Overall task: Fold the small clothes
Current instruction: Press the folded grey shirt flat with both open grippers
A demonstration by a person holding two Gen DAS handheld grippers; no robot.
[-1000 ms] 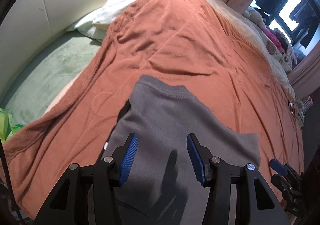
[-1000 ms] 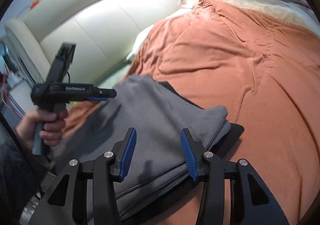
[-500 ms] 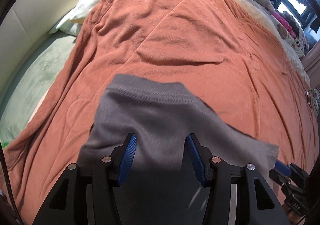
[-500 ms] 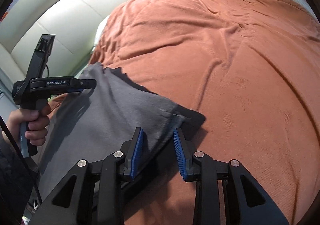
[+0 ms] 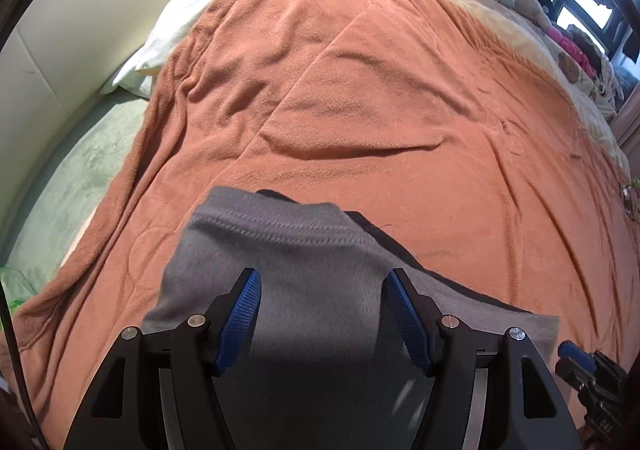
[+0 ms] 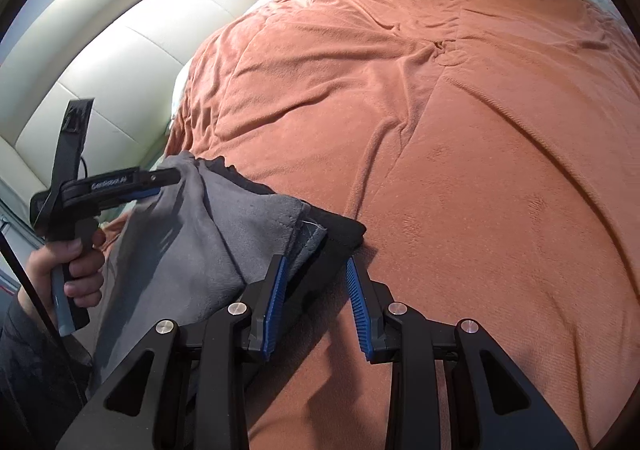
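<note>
Left gripper gapes wide over the grey garment; right gripper stands open at its corner on the orange blanket.

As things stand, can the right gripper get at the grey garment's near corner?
Probably yes: the right gripper is open, and the grey garment has its corner just ahead of the left finger, with nothing between them.
</note>
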